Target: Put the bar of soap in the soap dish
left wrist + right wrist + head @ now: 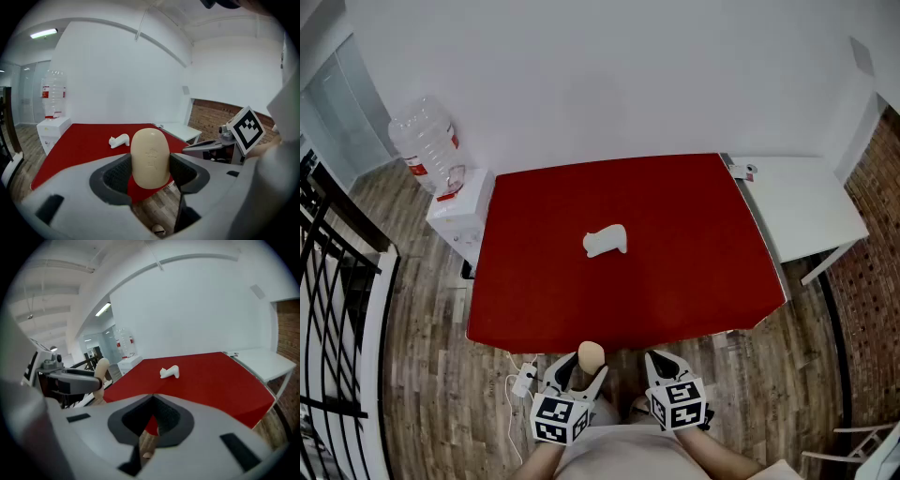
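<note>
One red table (pixel 675 272) fills the middle of the head view, on a wood-plank floor (pixel 412 375); a white side table (pixel 806 211) stands against its right edge, and a white water dispenser (pixel 459 220) topped by a clear bottle (pixel 427 141) stands at its far left corner. Both tongs hang short of the table's near edge, over the floor, side by side and pointing down at a slant towards the table; the left gripper (pixel 581 367) has its jaws wide and clamped on the flanks of the beige bar of soap (pixel 592 355), which stands on end with its rounded end poking out past the pads; the right gripper (pixel 664 361) has its jaws drawn together, with nothing between them. Near the table's middle, well apart from both tongs, lies the white soap dish (pixel 606 241), shaped like a small lying animal; it has no soap in it.
</note>
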`<state>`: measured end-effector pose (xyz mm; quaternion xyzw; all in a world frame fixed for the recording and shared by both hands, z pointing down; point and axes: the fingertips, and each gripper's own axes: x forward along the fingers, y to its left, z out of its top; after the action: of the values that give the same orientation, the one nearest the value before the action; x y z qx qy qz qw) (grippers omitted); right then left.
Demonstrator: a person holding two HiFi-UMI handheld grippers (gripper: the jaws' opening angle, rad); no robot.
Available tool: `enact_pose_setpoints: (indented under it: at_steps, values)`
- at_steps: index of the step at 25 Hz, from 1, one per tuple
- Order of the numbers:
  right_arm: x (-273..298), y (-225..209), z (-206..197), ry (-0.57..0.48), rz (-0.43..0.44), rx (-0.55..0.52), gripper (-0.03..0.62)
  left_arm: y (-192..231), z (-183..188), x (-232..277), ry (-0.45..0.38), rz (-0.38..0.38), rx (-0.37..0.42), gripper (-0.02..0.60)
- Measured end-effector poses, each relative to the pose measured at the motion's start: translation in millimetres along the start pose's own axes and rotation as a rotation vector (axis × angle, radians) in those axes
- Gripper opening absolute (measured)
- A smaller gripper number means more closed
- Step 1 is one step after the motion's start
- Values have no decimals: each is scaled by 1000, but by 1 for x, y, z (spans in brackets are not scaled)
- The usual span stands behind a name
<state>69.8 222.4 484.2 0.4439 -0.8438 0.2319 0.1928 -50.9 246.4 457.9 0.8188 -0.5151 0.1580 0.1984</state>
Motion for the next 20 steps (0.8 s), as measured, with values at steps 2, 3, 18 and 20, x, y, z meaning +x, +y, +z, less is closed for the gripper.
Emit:
enact_pose_setpoints:
  at_steps: [2,3,18,20]
  values:
    - [8,-8,2,3,-8,10,3,6,2,11,3,-6,-1,264]
    - [14,-12,3,4,-11,14,3,11,5,17,3,-8,0,264]
    - [155,-45,106,-37,-109,46,3,128,85,135,0,-126,87,264]
    - [167,-47,118,-36,-117,45,3,137,92,144,6,-137,87,264]
